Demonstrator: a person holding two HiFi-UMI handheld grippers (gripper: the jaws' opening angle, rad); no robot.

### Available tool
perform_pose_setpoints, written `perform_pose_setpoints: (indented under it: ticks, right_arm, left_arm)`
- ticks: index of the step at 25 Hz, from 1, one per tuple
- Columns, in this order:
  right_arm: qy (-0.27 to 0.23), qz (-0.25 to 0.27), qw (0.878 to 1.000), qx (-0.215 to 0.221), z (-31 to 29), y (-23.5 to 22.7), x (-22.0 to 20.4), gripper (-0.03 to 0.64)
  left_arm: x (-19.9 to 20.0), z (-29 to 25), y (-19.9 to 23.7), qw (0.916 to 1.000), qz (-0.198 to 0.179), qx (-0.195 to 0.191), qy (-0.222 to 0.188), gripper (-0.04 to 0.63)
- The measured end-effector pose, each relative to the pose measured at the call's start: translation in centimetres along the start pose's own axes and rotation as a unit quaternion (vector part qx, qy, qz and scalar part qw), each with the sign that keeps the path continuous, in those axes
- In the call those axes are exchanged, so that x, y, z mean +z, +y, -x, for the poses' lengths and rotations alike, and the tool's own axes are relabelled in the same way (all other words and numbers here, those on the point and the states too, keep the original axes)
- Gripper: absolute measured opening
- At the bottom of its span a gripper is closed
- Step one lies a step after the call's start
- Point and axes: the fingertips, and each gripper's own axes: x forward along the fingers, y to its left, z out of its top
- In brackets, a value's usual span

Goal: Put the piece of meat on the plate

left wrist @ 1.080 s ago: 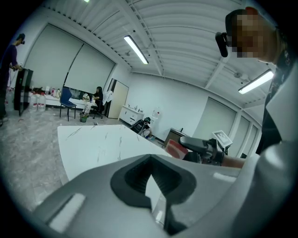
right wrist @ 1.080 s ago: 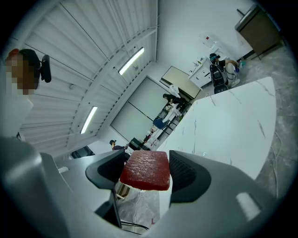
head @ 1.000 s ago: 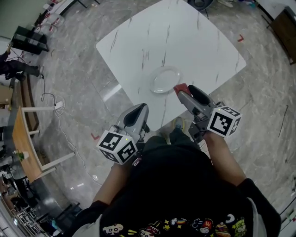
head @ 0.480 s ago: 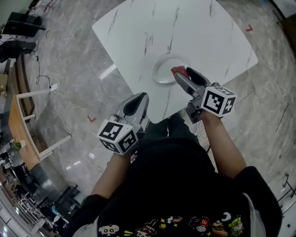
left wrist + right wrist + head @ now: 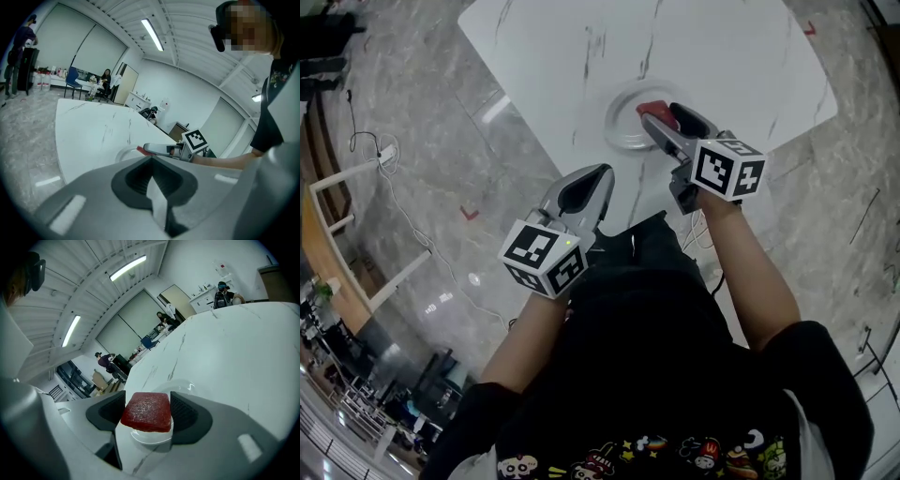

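One red piece of meat [image 5: 146, 412] sits pinched between the two dark ribbed pads [image 5: 186, 414] of the right gripper [image 5: 147, 404], in the lower middle of the right gripper view. Each pad presses on one side of it.

The meat is a thick, roughly square slab. Its broad, textured face is turned toward the camera, and its slightly wider span runs across from pad to pad. No real long axis can be made out.

A single clear plate [image 5: 188, 386] shows just behind and below the meat, on the white marbled table [image 5: 234, 343]. Whether the meat touches the plate cannot be told.

In the head view, the meat [image 5: 652, 109] is a small red patch at the tip of the right gripper [image 5: 659, 114], upper middle of the frame. It overlaps the right edge of the plate [image 5: 619, 122], near the table's [image 5: 722, 47] closest edge.

The left gripper [image 5: 595, 178] hangs lower and to the left, off the table's edge. In its own view the left gripper [image 5: 151, 171] has its jaws pressed together on nothing.

In all: one piece of meat, one plate, two grippers.
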Motion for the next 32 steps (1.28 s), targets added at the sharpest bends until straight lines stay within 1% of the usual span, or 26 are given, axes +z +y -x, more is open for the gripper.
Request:
perform_pose_setpoints:
  ticks: [7, 15, 18, 24, 32]
  right_arm:
    - [0.028, 0.047, 0.998, -0.019, -1.8, -0.4, -0.5, 0.325]
    - [0.061, 0.108, 0.991, -0.046, -3.1, -0.9, -1.5, 0.325]
    - [0.071, 0.138, 0.986, -0.054, -3.3, -0.8, -1.7, 0.325]
    - [0.098, 0.196, 0.973, -0.078, -3.8, -1.1, -2.2, 0.327]
    - [0.117, 0.225, 0.962, -0.101, -4.4, -1.1, -2.9, 0.328]
  left_arm:
    - [-0.4, 0.0, 1.5, 0.9999, 0.014, 0.008, 0.002, 0.0]
    - [-0.1, 0.2, 2.0, 0.9997, 0.021, 0.015, -0.006, 0.0]
    - [-0.3, 0.3, 2.2, 0.9995, 0.025, 0.018, -0.005, 0.0]
    - [-0.7, 0.4, 2.4, 0.9992, 0.033, 0.021, -0.007, 0.0]
    - [-0.8, 0.9, 2.9, 0.999, 0.037, 0.022, -0.009, 0.0]
